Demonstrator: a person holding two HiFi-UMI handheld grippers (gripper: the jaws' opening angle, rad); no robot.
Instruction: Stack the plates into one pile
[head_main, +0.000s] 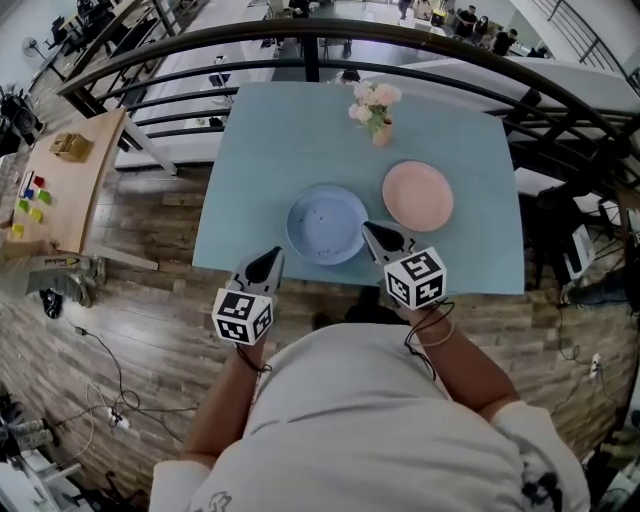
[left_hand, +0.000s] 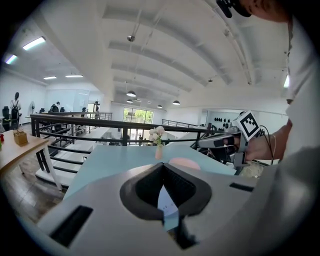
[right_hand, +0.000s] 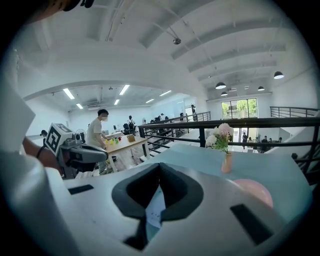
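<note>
The blue plate (head_main: 327, 224) lies near the front edge of the counter (head_main: 290, 130), with the pink plate (head_main: 418, 195) just beside it to the right and a little further back. The two are apart, so no pile exists yet. Both are empty, round and shallow with a low raised rim; the blue one carries a few dark specks, the pink one looks plain and matte. A vase (head_main: 381, 132) of pale flowers stands behind them, probably far enough back to stay out of the way. The left hand-held gripper (head_main: 272, 258) hangs at the counter's front edge, left of the blue plate, and the right hand-held gripper (head_main: 372, 232) points at that plate's right rim. Each has its jaws together on nothing, which suggests they are poised before a pick rather than carrying.
</note>
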